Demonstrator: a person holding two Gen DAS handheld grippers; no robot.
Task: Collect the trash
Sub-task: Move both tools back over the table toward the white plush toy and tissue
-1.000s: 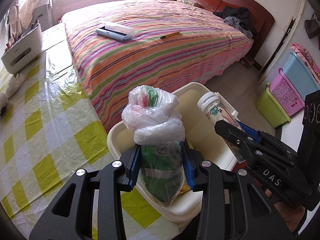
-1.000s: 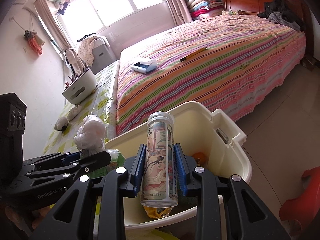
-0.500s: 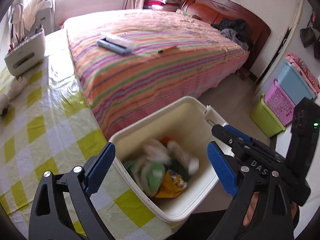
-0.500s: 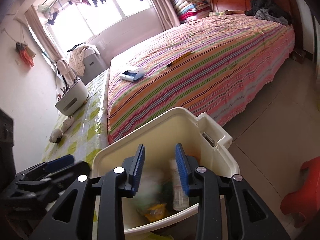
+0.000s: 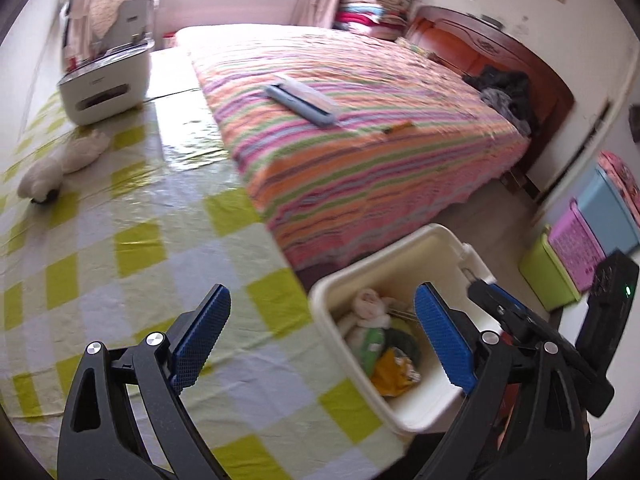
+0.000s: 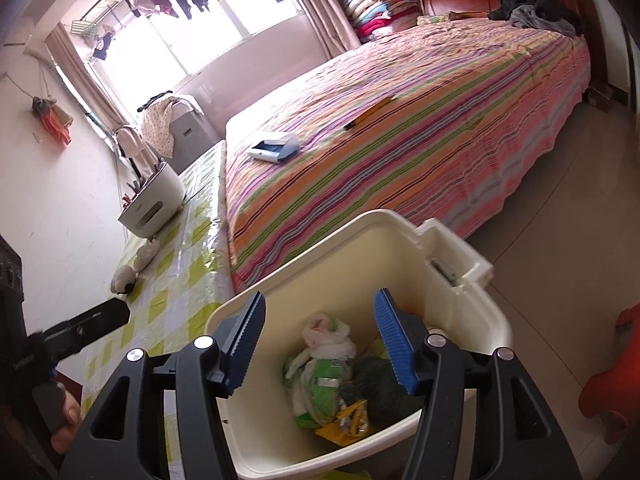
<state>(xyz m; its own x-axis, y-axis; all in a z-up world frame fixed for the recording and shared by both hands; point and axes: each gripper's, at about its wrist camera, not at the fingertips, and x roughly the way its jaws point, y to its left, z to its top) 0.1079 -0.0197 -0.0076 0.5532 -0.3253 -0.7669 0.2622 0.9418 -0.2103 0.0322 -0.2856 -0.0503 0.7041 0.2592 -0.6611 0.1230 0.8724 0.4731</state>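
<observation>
Left hand-held gripper [image 5: 320,344] and right hand-held gripper [image 6: 320,344], both spread wide and empty, above cream bin [image 6: 452,280] containing knotted plastic bag [image 6: 324,360] beside checked desk [image 5: 120,240].

Right gripper [image 6: 320,340] above cream bin [image 6: 460,312], blue pads spread wide, nothing between them; knotted plastic bag with green packet [image 6: 320,368], yellow wrapper [image 6: 348,416], dark item in bin; left gripper [image 6: 86,326] at left edge over checked tablecloth [image 6: 180,272]; striped bed [image 6: 400,148] behind
</observation>
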